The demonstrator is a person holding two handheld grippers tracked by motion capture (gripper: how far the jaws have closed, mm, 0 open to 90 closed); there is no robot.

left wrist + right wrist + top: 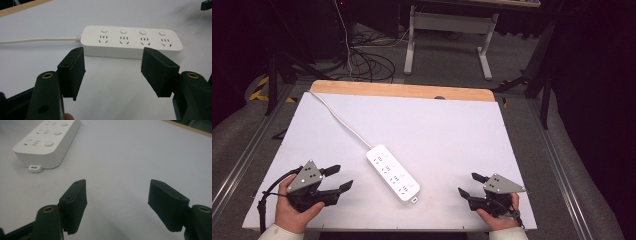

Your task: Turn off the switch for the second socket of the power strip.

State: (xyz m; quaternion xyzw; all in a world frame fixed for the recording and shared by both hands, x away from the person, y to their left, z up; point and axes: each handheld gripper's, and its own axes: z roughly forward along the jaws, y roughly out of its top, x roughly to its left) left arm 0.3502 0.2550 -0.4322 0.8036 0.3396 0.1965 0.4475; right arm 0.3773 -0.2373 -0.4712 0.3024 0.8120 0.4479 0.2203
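Note:
A white power strip with several sockets and round buttons lies at an angle near the middle of the white table, its white cord running to the far left corner. My left gripper rests at the front left, pointing at the strip, open with nothing between its jaws. In the left gripper view the strip lies just beyond the fingertips. My right gripper sits at the front right, open and empty. In the right gripper view the strip's end with its hanging tab lies off to the upper left.
The white table top has a wooden strip along its far edge. Beyond it, cables and a desk frame stand on the floor. Metal rails run along both sides of the table.

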